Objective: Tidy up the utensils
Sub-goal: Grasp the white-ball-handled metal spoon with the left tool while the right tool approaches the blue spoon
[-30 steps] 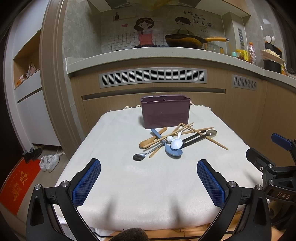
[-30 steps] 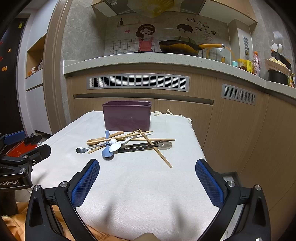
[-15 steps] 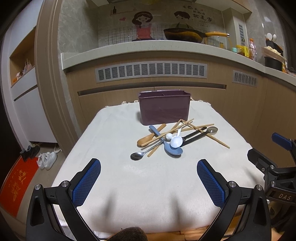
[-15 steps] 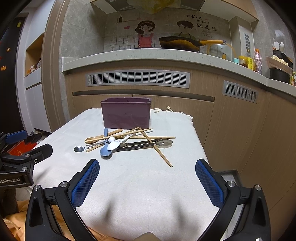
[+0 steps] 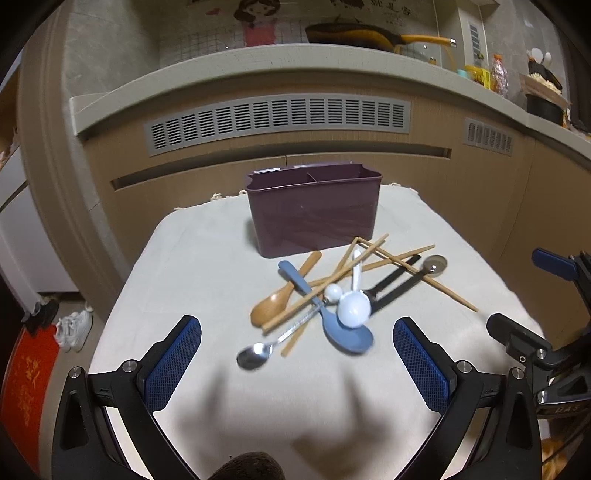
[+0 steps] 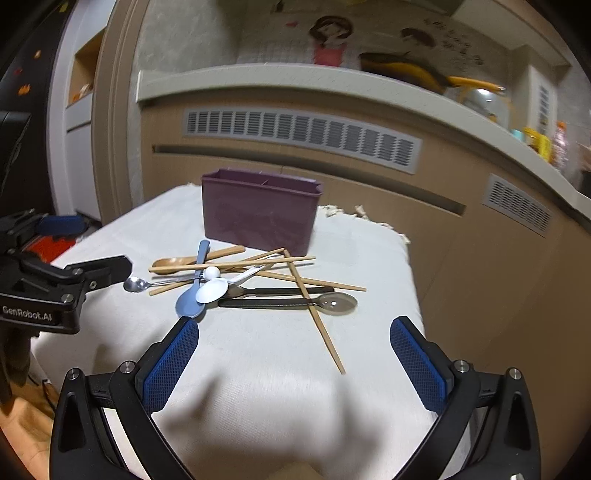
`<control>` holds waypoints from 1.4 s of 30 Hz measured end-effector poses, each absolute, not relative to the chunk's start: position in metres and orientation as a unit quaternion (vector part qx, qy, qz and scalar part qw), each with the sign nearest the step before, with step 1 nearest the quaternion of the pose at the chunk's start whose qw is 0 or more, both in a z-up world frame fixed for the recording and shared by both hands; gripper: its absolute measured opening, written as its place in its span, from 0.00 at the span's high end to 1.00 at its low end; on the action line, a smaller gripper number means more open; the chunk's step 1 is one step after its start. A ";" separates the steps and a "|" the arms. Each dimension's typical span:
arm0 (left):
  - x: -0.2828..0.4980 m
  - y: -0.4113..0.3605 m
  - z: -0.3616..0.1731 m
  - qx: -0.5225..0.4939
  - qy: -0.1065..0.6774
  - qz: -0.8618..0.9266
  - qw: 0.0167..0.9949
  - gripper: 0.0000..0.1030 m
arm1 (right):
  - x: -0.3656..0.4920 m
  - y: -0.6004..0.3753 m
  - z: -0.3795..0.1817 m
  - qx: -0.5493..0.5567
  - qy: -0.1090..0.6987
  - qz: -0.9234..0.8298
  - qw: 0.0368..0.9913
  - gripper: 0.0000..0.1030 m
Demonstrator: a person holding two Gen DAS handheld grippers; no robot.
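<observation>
A dark purple utensil holder (image 5: 314, 210) stands at the far side of a cloth-covered table (image 5: 207, 258); it also shows in the right wrist view (image 6: 260, 210). In front of it lies a pile: a wooden spoon (image 5: 282, 291), a blue spoon (image 5: 332, 321), a white spoon (image 5: 354, 302), a metal spoon (image 5: 255, 354), black utensils (image 6: 280, 302) and several wooden chopsticks (image 6: 314, 306). My left gripper (image 5: 295, 356) is open and empty just before the pile. My right gripper (image 6: 293, 356) is open and empty, close to the pile's right end.
A kitchen counter (image 5: 258, 74) with vented cabinets runs behind the table, with a pan (image 5: 354, 33) on it. Shoes (image 5: 72, 328) and a red mat (image 5: 26, 373) lie on the floor at the left. The table's right edge drops off near the cabinets.
Both grippers have moved forward and down toward the utensil pile, which now looks larger. Both stay open. The utensils have not moved.
</observation>
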State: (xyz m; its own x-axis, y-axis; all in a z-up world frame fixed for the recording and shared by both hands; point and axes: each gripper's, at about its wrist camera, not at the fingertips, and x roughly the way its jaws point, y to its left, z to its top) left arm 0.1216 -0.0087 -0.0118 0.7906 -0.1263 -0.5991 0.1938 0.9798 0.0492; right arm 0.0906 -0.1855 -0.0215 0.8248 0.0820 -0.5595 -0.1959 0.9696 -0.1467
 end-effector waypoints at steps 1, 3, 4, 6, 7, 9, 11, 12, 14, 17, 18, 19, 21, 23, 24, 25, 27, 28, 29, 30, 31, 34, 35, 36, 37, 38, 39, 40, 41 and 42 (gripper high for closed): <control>0.129 -0.008 -0.013 0.057 0.314 -0.085 0.944 0.00 | 0.099 -0.184 -0.024 -0.103 0.294 0.078 0.947 0.00; 0.144 -0.004 -0.017 0.058 0.321 -0.088 0.941 0.00 | 0.117 -0.182 -0.030 -0.107 0.309 0.084 0.941 0.00; 0.152 0.001 -0.019 0.056 0.327 -0.089 0.939 0.00 | 0.127 -0.182 -0.033 -0.106 0.318 0.089 0.938 0.00; 0.166 0.010 -0.023 0.052 0.333 -0.088 0.937 0.00 | 0.145 -0.181 -0.039 -0.106 0.333 0.092 0.932 0.00; 0.175 0.017 -0.026 0.049 0.338 -0.084 0.936 0.00 | 0.153 -0.181 -0.042 -0.105 0.338 0.092 0.931 0.00; 0.186 0.028 -0.031 0.044 0.350 -0.078 0.933 0.00 | 0.170 -0.178 -0.047 -0.108 0.345 0.092 0.928 0.00; 0.198 0.036 -0.038 0.039 0.368 -0.083 0.925 0.00 | 0.180 -0.177 -0.049 -0.111 0.346 0.090 0.927 0.00; 0.200 0.038 -0.040 0.038 0.371 -0.090 0.923 0.00 | 0.186 -0.176 -0.050 -0.112 0.346 0.090 0.927 0.00; 0.203 0.038 -0.045 0.046 0.376 -0.103 0.920 0.00 | 0.193 -0.174 -0.053 -0.114 0.348 0.093 0.926 0.00; 0.201 0.031 -0.052 0.047 0.382 -0.124 0.915 0.00 | 0.199 -0.173 -0.058 -0.110 0.353 0.099 0.924 0.00; 0.198 0.027 -0.054 0.047 0.380 -0.133 0.914 0.00 | 0.198 -0.172 -0.060 -0.111 0.355 0.103 0.923 0.00; 0.195 0.022 -0.056 0.054 0.375 -0.137 0.915 0.00 | 0.198 -0.172 -0.062 -0.114 0.357 0.107 0.921 0.00; 0.191 0.010 -0.057 0.077 0.364 -0.141 0.917 0.00 | 0.198 -0.171 -0.066 -0.127 0.360 0.110 0.918 0.00; 0.190 -0.002 -0.059 0.090 0.360 -0.152 0.916 0.00 | 0.198 -0.173 -0.068 -0.129 0.363 0.108 0.916 0.00; 0.192 -0.007 -0.059 0.093 0.361 -0.163 0.913 0.02 | 0.198 -0.175 -0.069 -0.124 0.366 0.106 0.916 0.00; 0.194 -0.014 -0.058 0.095 0.363 -0.181 0.909 0.05 | 0.197 -0.177 -0.069 -0.119 0.367 0.105 0.917 0.00; 0.199 -0.023 -0.057 0.101 0.372 -0.202 0.900 0.37 | 0.195 -0.181 -0.070 -0.110 0.368 0.102 0.918 0.00; 0.201 -0.027 -0.056 0.099 0.379 -0.215 0.895 0.44 | 0.192 -0.181 -0.070 -0.109 0.367 0.101 0.918 0.00; 0.204 -0.031 -0.055 0.093 0.385 -0.231 0.889 0.50 | 0.190 -0.182 -0.070 -0.109 0.364 0.100 0.919 0.00; 0.207 -0.033 -0.054 0.086 0.388 -0.252 0.882 0.50 | 0.188 -0.183 -0.070 -0.110 0.361 0.098 0.921 0.00; 0.209 -0.036 -0.054 0.085 0.388 -0.263 0.880 0.51 | 0.186 -0.183 -0.071 -0.110 0.360 0.098 0.921 0.00; 0.220 -0.044 -0.059 0.092 0.399 -0.258 0.875 0.66 | 0.184 -0.185 -0.073 -0.102 0.361 0.102 0.921 0.00; 0.227 -0.044 -0.062 0.088 0.409 -0.252 0.872 0.71 | 0.184 -0.186 -0.073 -0.099 0.360 0.103 0.922 0.00; 0.234 -0.043 -0.066 0.080 0.422 -0.248 0.868 0.73 | 0.184 -0.187 -0.072 -0.096 0.359 0.104 0.923 0.00; 0.240 -0.042 -0.069 0.071 0.434 -0.243 0.865 0.73 | 0.183 -0.187 -0.072 -0.094 0.358 0.104 0.923 0.00; 0.243 -0.041 -0.072 0.066 0.439 -0.240 0.863 0.75 | 0.183 -0.188 -0.071 -0.091 0.356 0.105 0.924 0.00; 0.246 -0.040 -0.073 0.064 0.444 -0.236 0.862 0.76 | 0.182 -0.189 -0.071 -0.089 0.354 0.106 0.925 0.00; 0.248 -0.041 -0.074 0.067 0.444 -0.233 0.862 0.76 | 0.181 -0.189 -0.070 -0.087 0.352 0.107 0.926 0.00; 0.249 -0.042 -0.074 0.072 0.445 -0.232 0.862 0.76 | 0.180 -0.190 -0.070 -0.085 0.350 0.108 0.927 0.00; 0.250 -0.044 -0.074 0.077 0.446 -0.232 0.861 0.76 | 0.180 -0.190 -0.070 -0.084 0.349 0.109 0.927 0.00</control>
